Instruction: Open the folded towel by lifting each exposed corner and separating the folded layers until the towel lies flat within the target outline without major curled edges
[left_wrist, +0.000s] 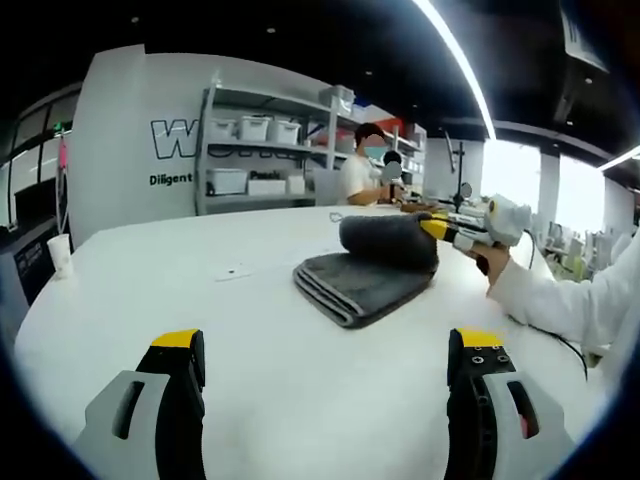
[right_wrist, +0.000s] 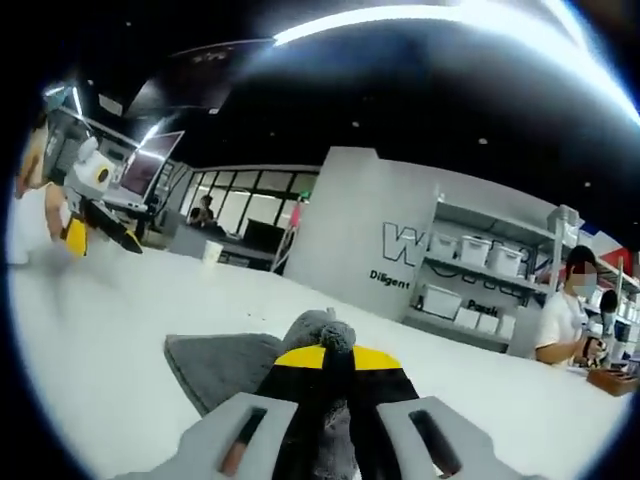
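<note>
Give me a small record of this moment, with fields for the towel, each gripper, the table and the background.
towel: dark grey towel, folded, one layer lifted and curled up at its far side
right gripper: right gripper, jaws shut on the raised towel layer
left gripper: left gripper, jaws open, holding nothing, short of the towel
table: white table; a paper cup stands near its edge
background: shelf with storage boxes; a person in white at the far end
target outline: cannot tell
</note>
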